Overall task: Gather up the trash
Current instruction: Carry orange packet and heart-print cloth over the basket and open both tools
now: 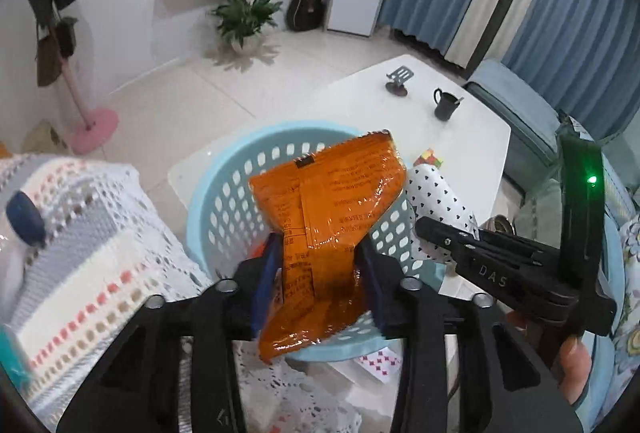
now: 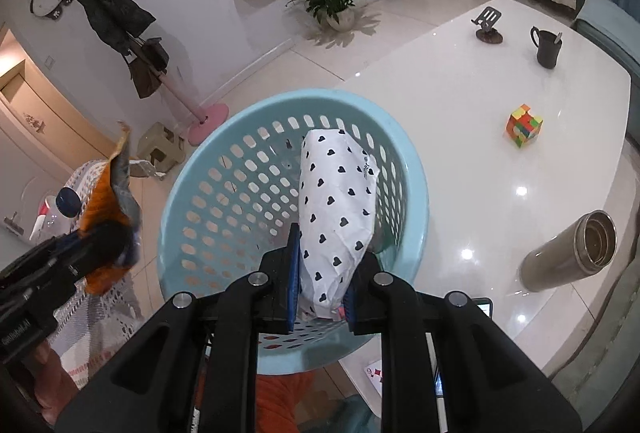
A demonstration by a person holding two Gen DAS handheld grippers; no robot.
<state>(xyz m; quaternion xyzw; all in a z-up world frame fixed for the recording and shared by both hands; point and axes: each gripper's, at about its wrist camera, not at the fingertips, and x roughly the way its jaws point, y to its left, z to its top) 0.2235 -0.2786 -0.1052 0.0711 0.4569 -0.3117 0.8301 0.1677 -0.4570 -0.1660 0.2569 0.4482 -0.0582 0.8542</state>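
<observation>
Trash over the blue basket [image 2: 416, 169], one piece in each pair of tongs.
Left tongs [image 1: 318, 273] are gripping the orange wrapper [image 1: 328, 201] at centre frame; right tongs [image 2: 320, 285] are clamping the heart-print white wrapper [image 2: 336, 201] inside the rim. Basket is sitting at the white worktop [image 2: 480, 105] edge.

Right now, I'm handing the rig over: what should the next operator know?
Left gripper: orange snack bag between its jaws, over the blue basket; grip loosening.
Right gripper: shut on the heart-print wrapper, also above the basket.
Done: both pieces picked up and brought over.
Left: release both into the basket. Cube, mug and flask sit on the table.
</observation>
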